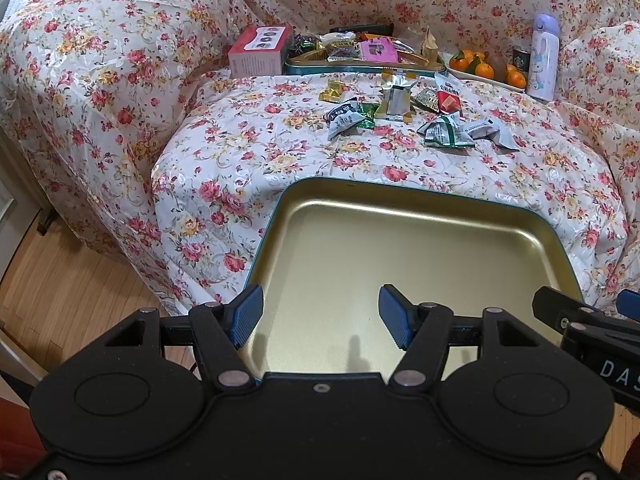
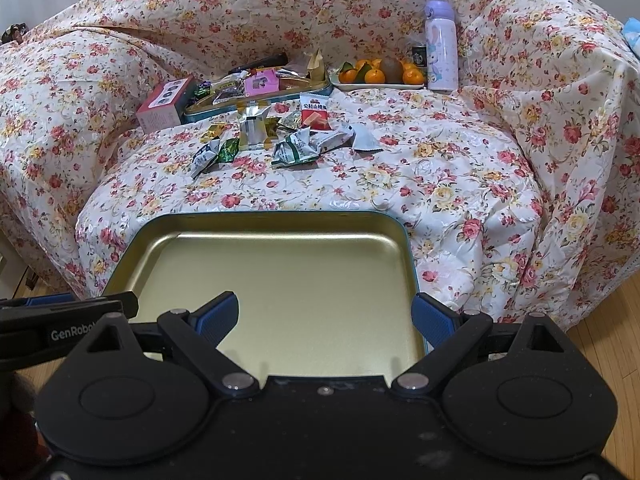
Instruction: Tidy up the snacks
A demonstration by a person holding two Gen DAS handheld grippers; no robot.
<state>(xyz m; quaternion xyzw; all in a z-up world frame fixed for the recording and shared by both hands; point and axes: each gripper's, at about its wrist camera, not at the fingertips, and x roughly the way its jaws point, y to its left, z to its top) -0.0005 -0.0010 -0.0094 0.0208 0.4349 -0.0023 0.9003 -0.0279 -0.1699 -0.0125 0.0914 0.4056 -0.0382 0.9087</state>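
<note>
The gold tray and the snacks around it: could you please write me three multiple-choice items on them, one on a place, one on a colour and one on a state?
1. Where does the water bottle stand?
A. Beside the plate of oranges
B. Inside the gold tray
C. On the floor

2. What colour is the snack packet with the large printed characters?
A. Blue
B. Red
C. Black

3. How does the gold tray look?
A. Heaped with sweets
B. Closed under a lid
C. Open, with nothing in it

Answers:
1 A, as the bottle stands upright right next to the plate.
2 B, as its front is red and white.
3 C, as only the bare gold bottom shows.
</note>
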